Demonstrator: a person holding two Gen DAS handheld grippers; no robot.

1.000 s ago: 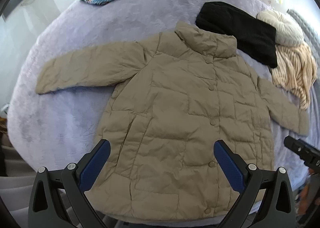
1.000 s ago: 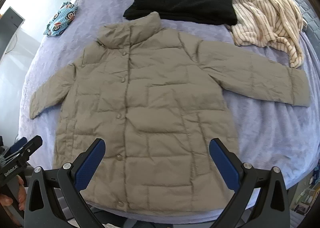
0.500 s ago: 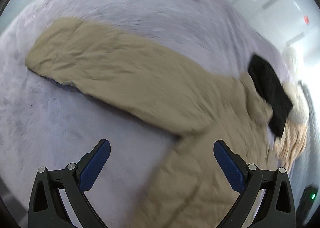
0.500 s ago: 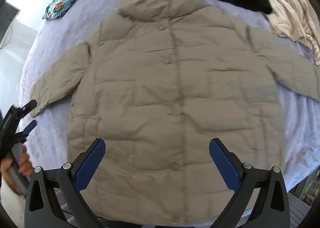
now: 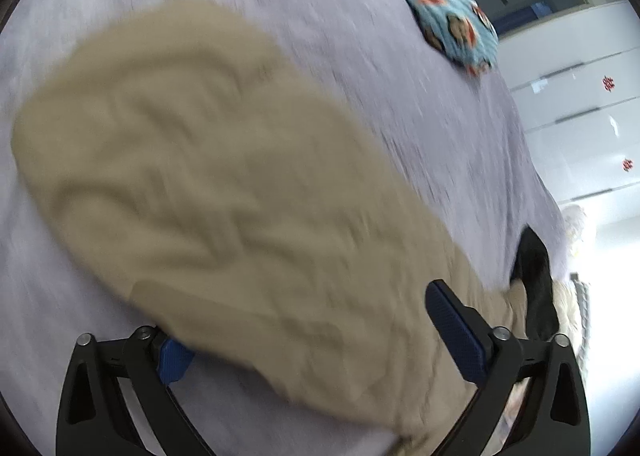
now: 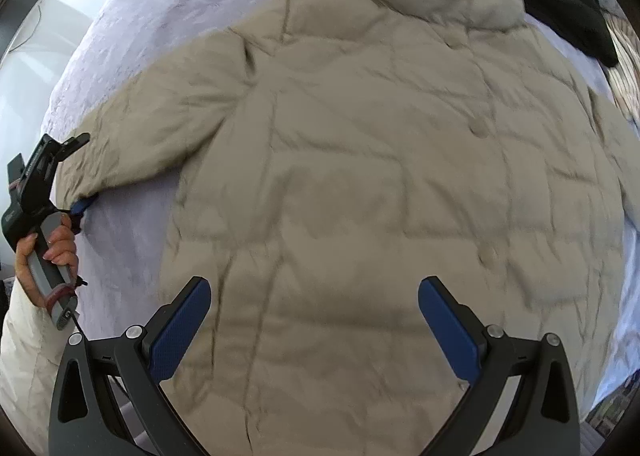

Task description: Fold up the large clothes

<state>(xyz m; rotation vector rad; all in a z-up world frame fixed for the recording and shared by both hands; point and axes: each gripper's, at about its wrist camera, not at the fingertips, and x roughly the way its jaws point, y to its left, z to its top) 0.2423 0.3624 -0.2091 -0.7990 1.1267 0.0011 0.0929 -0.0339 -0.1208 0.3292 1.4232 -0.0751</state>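
Lavender fuzzy bed [image 6: 132, 68], one beige quilted puffer jacket [image 6: 360, 176] spread flat on it, front up and buttoned.

Folding hasn't really started, nothing's turned over yet. My left claw [image 5: 308, 340] is down at the jacket's sleeve end [image 5: 192, 176]; its jaws have just been closing and the cuff sits between them, one pad tucked under, but I wouldn't call it clamped yet. My right claw [image 6: 316, 320] hangs over the jacket's lower body, jaws wide apart, nothing in them. Left to do, I reckon: both sleeves in, then the body folded up.

Apparently white quilted sleeve [image 6: 24, 340]
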